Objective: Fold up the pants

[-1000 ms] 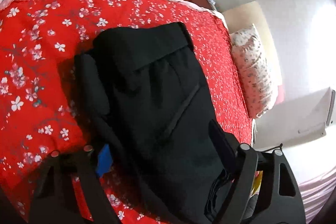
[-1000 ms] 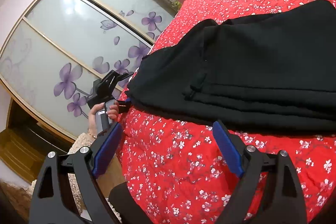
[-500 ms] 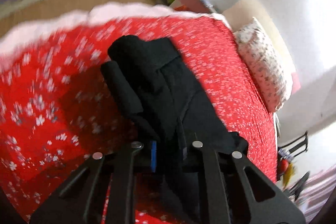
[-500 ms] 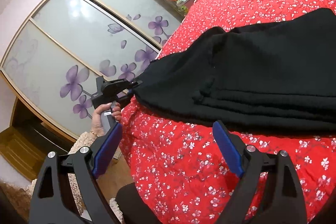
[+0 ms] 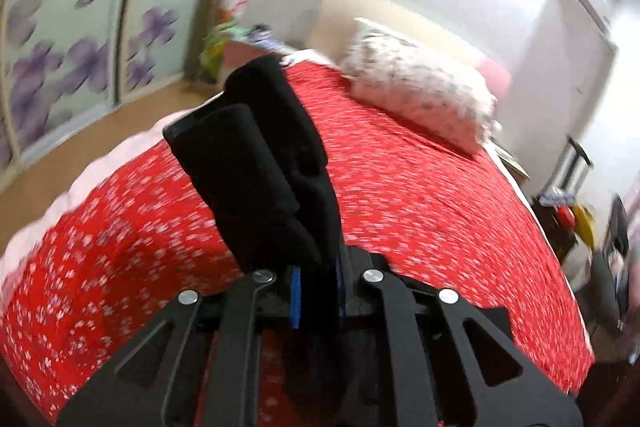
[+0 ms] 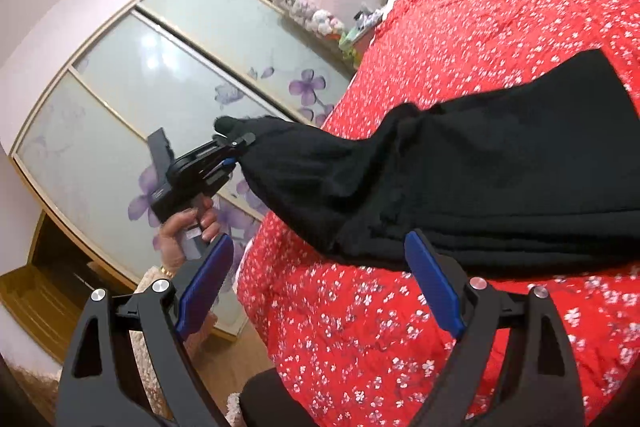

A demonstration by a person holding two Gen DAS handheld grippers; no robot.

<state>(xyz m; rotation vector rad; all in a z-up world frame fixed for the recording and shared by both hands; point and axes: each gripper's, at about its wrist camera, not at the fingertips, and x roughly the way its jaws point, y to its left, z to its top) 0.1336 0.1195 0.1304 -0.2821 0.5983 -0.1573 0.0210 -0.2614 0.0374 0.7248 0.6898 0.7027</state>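
Note:
The black pants [image 6: 480,187] lie folded on the red flowered bedspread [image 6: 460,39], with their left end raised off the bed. My left gripper [image 5: 318,291] is shut on that end; the pants [image 5: 272,163] stretch away from its blue pads. In the right wrist view the left gripper [image 6: 236,151] holds the cloth up beyond the bed's edge. My right gripper [image 6: 316,287] is open and empty, low in front of the pants' near edge, with nothing between its blue pads.
A white flowered pillow [image 5: 416,87] lies at the head of the bed. Sliding wardrobe doors with purple flowers [image 6: 160,107] stand beside the bed. A shelf with toys [image 6: 320,23] is in the corner. Wooden floor [image 5: 80,147] lies beyond the bed edge.
My left gripper has shut on the pants' end and lifted it off the bed, pulling it up and outward. My right gripper has stayed open and in about the same place.

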